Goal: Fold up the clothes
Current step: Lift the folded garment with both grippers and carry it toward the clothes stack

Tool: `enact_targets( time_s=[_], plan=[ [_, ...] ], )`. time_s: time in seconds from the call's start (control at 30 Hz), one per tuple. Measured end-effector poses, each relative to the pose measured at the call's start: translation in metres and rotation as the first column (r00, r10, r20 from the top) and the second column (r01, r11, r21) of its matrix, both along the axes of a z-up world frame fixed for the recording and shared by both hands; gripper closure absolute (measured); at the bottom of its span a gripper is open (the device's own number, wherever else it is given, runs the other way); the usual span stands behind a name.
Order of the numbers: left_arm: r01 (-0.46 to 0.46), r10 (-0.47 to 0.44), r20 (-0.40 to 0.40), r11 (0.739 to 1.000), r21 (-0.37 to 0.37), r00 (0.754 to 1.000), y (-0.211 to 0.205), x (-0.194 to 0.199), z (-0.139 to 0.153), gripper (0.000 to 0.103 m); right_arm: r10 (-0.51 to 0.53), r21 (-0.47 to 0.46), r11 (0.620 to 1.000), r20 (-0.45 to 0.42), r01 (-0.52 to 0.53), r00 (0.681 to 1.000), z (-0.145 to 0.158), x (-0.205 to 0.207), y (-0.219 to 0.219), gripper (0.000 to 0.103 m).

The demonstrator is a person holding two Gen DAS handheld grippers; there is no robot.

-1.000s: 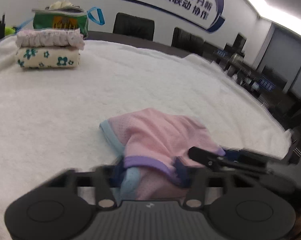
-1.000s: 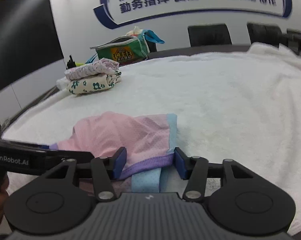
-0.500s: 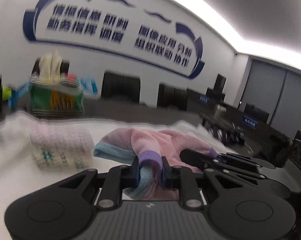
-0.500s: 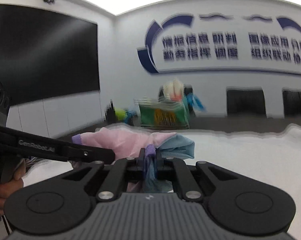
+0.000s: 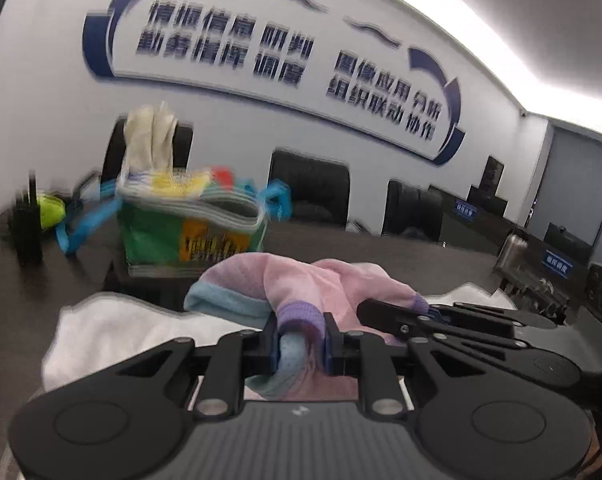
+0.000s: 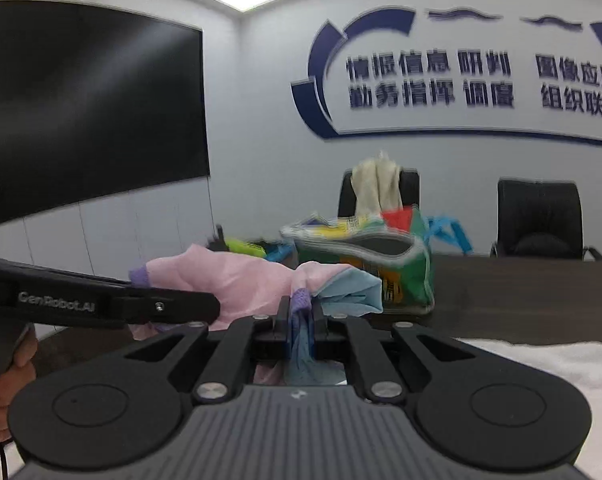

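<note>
- The left gripper (image 5: 300, 336) is clamped on the purple hem of a pink garment (image 5: 301, 284).
- The right gripper (image 6: 301, 314) pinches the same garment's purple and blue edge.
- The garment hangs between both grippers, raised above the white blanket (image 5: 113, 328).
- Farther off, a green bag (image 6: 397, 268) stands on the dark table (image 6: 521, 296).

You were working in an office meeting room. Large blue lettering inside a curved blue emblem (image 5: 285, 60) ran across the white wall in the upper half of both views. A big dark wall screen (image 6: 89, 104) filled the upper left of the right wrist view. Black high-backed office chairs (image 6: 539, 220) stood along a long dark conference surface (image 6: 521, 292) at mid-frame, and small blue desk signs (image 5: 466, 211) sat at the right edge of the left wrist view.
</note>
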State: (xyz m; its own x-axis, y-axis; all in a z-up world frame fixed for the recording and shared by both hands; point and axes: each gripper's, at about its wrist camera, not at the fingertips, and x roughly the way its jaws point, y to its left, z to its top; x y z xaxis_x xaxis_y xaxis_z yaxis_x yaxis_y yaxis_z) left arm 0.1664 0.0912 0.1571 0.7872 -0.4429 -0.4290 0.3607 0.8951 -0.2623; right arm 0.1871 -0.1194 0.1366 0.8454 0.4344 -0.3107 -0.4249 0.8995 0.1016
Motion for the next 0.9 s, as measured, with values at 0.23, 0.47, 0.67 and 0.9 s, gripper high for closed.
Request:
enact_targets(
  time_s=[0.23,0.47,0.67,0.9],
  plan=[
    [0.031,-0.033,-0.086,0.999,-0.024,0.996,0.02,0.02,-0.082,0.059,-0.06,-0.114,0.992,-0.134,0.044,0.989,-0.089,0.036,0.004,0.052],
    [-0.115,0.115,-0.002,0.993,-0.005,0.993,0.016,0.025,-0.035,0.048,-0.066,-0.081,0.994,0.033,0.068,0.997,-0.036,0.029,-0.008,0.048],
    [-0.289,0.289,-0.003,0.956,0.059,0.957,-0.005,0.044,-0.039,0.098,-0.065,-0.087,0.994,-0.056,0.06,0.996,-0.059,0.066,0.025,0.086],
    [-0.279,0.27,0.1,0.956,0.092,0.958,-0.014,0.022,-0.094,0.098,-0.073,-0.123,0.99,-0.04,0.067,0.997,-0.108,0.053,0.035,0.087]
  ],
)
